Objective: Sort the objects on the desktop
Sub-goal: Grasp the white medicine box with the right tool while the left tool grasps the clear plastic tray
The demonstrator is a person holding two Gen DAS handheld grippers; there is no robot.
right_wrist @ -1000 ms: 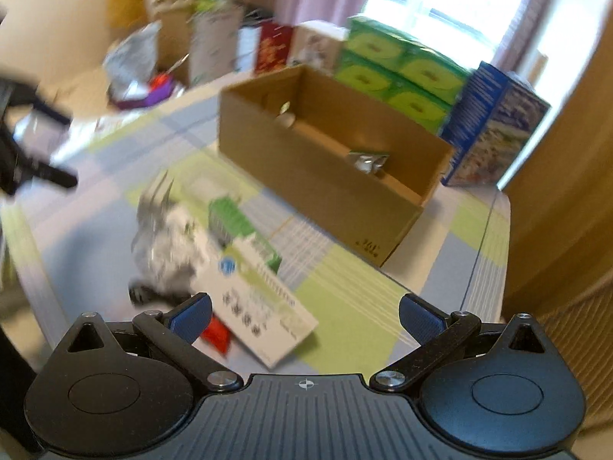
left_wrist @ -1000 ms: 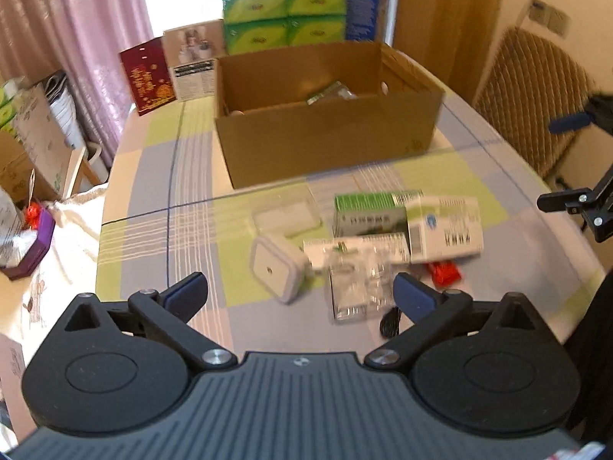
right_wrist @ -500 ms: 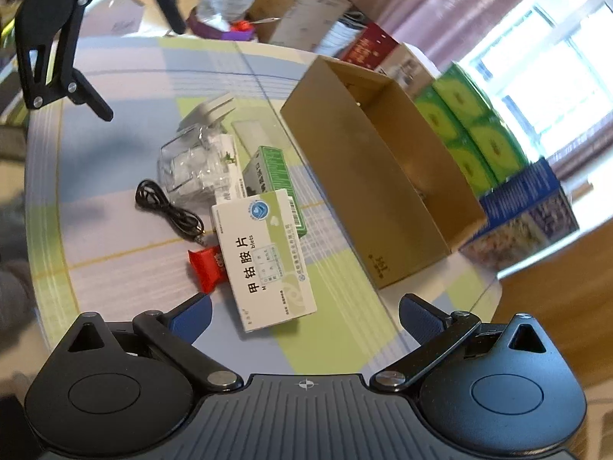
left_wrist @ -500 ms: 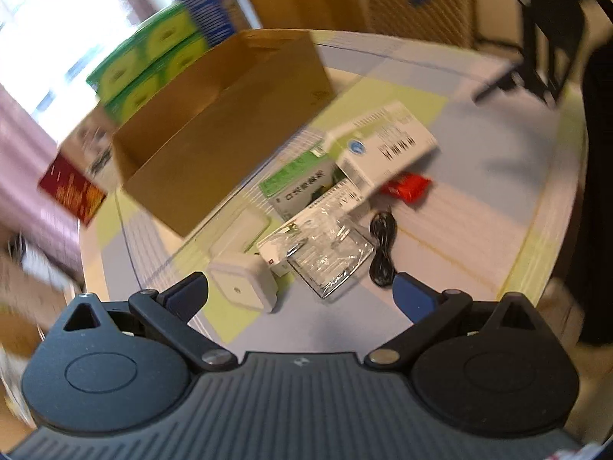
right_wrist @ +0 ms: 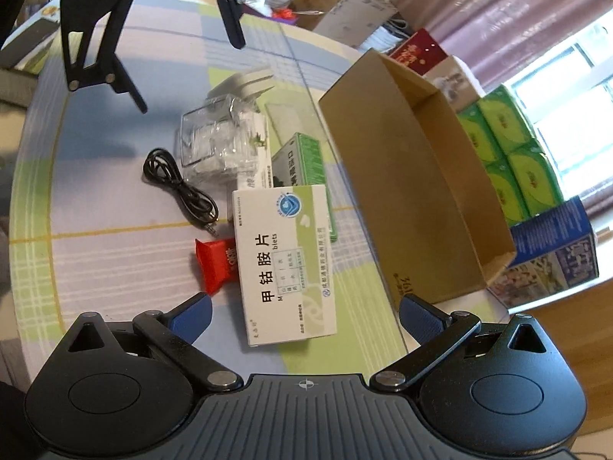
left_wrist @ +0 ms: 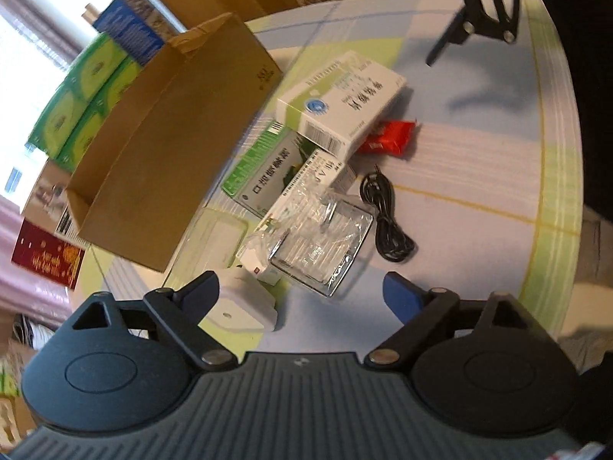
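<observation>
— What's the room like from where you stand?

— Cluttered. A round table [right_wrist: 95,253] under a pale checked cloth of blue, green and white, pink curtains [right_wrist: 509,19] behind, green tissue packs [right_wrist: 513,153] stacked by the window. A long open cardboard box [right_wrist: 406,176] sits on the far part of the table.

— And the two grippers?

— Both hang over the table's near edge, tilted, facing each other across the pile. The left gripper [left_wrist: 300,293] sits low above a white square adapter [left_wrist: 245,306], its jaws spread wide and holding nothing; the left finger overlaps that adapter in the view, but I can't tell whether it touches. The right gripper [right_wrist: 304,312] hovers above the end of the white medicine box [right_wrist: 283,264], jaws likewise wide apart and empty.

— Where are the things to be sorted?

— All still on the cloth, just beside the cardboard box. The white medicine box lies on top, leaning over a green medicine box [right_wrist: 306,176] and covering part of a red snack packet [right_wrist: 216,264]. Next to those, a clear plastic case [left_wrist: 325,245] rests on a narrow white carton [left_wrist: 302,188]. A coiled black cable [left_wrist: 387,218] lies just beside the case, its plug pointing toward the red packet. A flat clear-wrapped white pad [left_wrist: 214,245] lies against the cardboard box's side.
</observation>
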